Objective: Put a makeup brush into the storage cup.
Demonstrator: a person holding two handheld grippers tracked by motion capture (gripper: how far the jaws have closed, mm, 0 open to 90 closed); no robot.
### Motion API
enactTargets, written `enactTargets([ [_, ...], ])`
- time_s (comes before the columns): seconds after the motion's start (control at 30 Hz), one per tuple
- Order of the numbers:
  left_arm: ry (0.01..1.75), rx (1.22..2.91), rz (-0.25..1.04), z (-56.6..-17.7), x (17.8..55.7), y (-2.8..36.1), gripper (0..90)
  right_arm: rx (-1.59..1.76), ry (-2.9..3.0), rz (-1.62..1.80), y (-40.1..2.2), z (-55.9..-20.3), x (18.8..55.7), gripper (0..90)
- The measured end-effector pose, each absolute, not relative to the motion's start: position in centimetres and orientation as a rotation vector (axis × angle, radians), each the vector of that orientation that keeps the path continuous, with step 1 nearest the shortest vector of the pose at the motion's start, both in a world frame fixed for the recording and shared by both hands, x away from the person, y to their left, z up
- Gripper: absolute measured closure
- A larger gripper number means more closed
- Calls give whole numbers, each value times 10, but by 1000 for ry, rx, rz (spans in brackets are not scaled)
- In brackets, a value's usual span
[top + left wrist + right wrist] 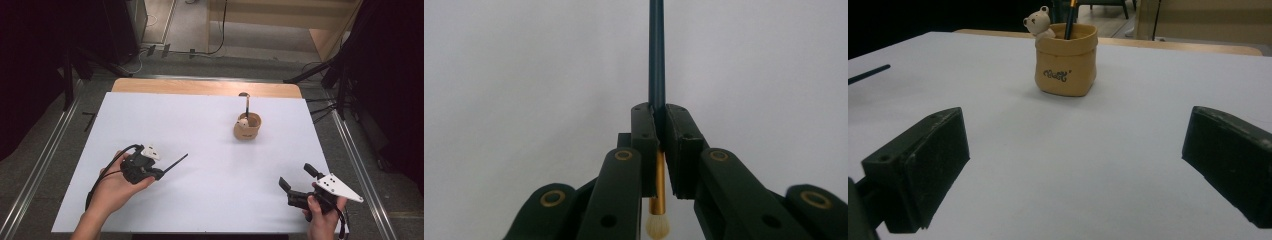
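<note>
My left gripper is shut on a thin make-up brush over the white table's near left. In the left gripper view the brush's dark blue handle runs forward past the jaws, while its gold ferrule and pale bristles sit behind them. A tan bag-shaped pot stands at the middle right, with a small white bear on its rim and another dark brush upright inside. My right gripper is open at the near right, facing the pot with nothing between its jaws.
A white sheet covers the table, leaving a wooden strip bare at the far edge. Metal rails run along both sides. Dark stands and cables line the floor beyond the table.
</note>
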State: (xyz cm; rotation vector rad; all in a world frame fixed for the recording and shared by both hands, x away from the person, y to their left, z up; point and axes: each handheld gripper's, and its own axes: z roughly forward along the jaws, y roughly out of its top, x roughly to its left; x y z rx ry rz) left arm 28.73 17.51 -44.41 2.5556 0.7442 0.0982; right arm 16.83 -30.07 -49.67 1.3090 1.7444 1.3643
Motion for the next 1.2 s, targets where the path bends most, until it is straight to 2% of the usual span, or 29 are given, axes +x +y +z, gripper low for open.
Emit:
enactTargets([
  [0.6,669,2326,89,-444,279,162,849,1294,1765,1376,-280,-483,174,0],
  [1.0,646,2207,141,-445,273,158,849,1266,1787,1416,-252,-465,194,0],
  [1.2,643,2138,108,-446,272,157,849,1245,1799,1416,-234,-454,207,0],
])
